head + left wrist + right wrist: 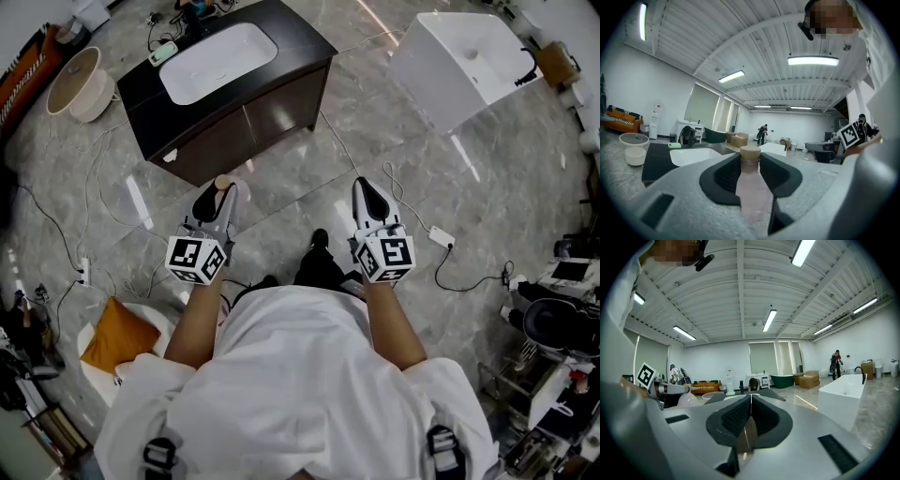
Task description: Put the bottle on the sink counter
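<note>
- We see the left gripper (214,200) at lower left of centre in the head view, its jaws closed on a pale pink bottle (752,185) that stands upright, tan cap on top, above the floor (281,192).
- The right gripper (371,199) has its jaws pressed together, gripping nothing.
- The dark worktop (302,42) sits at upper left, well apart from the bottle, with a white basin (217,61) sunk into it.
- A round white bowl (80,84) rests on the floor beside it.
</note>
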### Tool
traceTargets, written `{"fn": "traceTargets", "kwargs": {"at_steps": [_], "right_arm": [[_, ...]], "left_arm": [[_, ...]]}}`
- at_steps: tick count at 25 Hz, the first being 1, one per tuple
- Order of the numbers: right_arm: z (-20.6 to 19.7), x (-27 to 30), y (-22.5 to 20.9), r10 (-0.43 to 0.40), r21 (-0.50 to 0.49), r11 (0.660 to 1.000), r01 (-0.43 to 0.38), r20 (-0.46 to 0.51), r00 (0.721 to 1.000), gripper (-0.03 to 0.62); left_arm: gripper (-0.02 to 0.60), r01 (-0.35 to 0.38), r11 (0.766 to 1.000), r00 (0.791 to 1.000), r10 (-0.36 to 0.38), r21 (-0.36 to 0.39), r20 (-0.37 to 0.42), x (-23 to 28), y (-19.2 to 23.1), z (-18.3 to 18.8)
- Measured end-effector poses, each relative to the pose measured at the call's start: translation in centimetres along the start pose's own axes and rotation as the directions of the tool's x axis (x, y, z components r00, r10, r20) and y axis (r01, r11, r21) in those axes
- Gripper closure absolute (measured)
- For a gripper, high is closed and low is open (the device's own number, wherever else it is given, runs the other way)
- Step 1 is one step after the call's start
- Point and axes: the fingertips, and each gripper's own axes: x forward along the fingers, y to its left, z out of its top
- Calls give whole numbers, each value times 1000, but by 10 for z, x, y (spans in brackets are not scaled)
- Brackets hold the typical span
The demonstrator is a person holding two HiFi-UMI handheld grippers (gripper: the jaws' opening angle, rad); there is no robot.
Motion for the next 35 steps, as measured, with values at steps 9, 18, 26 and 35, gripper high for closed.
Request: {"fn": "traceTargets", "kwargs": {"at_steps": [9, 18, 26, 35], "right_arm": [[36, 76, -97, 60, -5, 998, -60, 1, 998, 579], [55, 132, -179, 102, -26, 994, -102, -4, 995, 579], [59, 174, -211, 113, -11, 994, -113, 3, 994, 579], [63, 255, -227, 139, -21, 990, -140, -25, 990, 579]], "left_arm": [[446, -78, 996, 997, 78, 33, 3, 105, -11, 37], [446, -145, 989, 989, 144, 24, 34, 193, -22, 63], [446, -159, 987, 987, 159, 20, 32, 235, -13, 64], [446, -156, 987, 987, 157, -24, 37, 295, 32, 60]]}}
